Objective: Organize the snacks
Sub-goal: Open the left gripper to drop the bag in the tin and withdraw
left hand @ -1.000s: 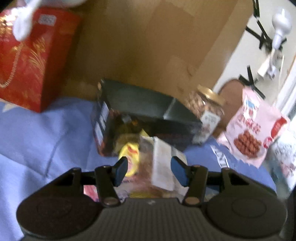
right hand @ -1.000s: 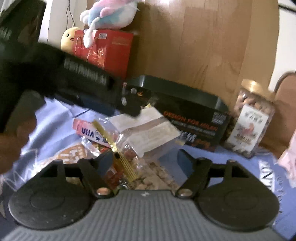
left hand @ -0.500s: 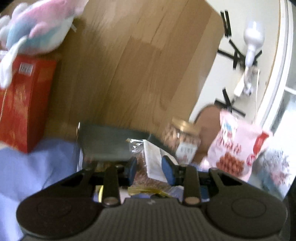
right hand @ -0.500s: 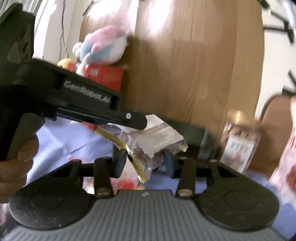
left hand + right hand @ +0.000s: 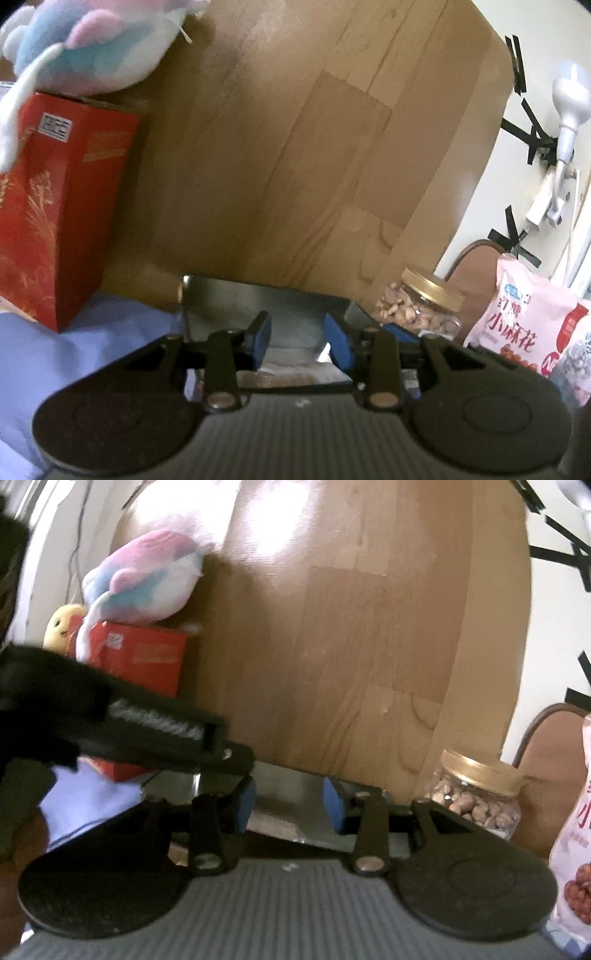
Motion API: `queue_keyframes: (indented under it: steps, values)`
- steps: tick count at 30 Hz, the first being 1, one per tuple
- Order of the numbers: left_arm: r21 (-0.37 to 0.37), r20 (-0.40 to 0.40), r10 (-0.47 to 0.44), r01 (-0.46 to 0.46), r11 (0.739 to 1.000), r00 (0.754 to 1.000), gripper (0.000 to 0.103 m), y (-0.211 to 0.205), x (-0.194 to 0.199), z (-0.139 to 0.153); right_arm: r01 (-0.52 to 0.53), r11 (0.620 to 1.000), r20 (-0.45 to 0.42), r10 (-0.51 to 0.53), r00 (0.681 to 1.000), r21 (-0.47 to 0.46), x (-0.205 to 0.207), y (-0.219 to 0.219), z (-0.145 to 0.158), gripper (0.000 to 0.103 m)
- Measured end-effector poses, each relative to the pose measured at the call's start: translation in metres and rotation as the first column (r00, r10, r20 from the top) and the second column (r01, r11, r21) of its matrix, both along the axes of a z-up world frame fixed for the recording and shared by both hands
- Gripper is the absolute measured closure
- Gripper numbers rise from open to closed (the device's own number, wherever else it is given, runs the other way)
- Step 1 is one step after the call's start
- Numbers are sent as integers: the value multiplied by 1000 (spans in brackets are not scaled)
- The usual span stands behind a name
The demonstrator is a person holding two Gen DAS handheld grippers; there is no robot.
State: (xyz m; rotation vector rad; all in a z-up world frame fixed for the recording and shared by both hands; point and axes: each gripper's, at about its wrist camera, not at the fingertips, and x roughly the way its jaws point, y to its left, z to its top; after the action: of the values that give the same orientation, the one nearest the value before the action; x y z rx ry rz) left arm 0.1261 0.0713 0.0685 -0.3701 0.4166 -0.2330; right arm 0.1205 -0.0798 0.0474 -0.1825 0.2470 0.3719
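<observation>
A clear snack bag (image 5: 295, 374) with brown pieces sits low between the blue pads of my left gripper (image 5: 299, 341). Its edges touch both pads while the jaws ease open. In the right wrist view the same bag (image 5: 288, 827) spans the gap of my right gripper (image 5: 289, 806), whose jaws are closing on it. The left tool's black housing (image 5: 159, 731) reaches in from the left, just above that gripper. Right behind both grippers lies a dark open box (image 5: 240, 299) (image 5: 295, 781).
A gold-lidded peanut jar (image 5: 421, 310) (image 5: 476, 797) and a pink snack pack (image 5: 528, 325) stand to the right. A red carton (image 5: 55, 206) with a plush toy (image 5: 85, 48) on it stands at the left. A wooden board (image 5: 295, 147) closes the back, and blue cloth (image 5: 74, 350) covers the surface.
Both grippers closed on the clear bag, rose and tilted upward. The bag now shows lower between the pads. The dark box and the other snacks have dropped down in both views.
</observation>
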Motion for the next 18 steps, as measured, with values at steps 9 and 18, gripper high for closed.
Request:
queue_keyframes:
  steps: [9, 18]
  values:
    - [22, -12, -40, 40, 999, 999, 69, 1, -64, 7, -98, 993, -167, 107, 980, 66, -54, -21, 1, 59]
    - [16, -122, -37, 39, 999, 992, 69, 9, -161, -50, -146, 979, -322, 185, 928, 142, -151, -31, -24, 59]
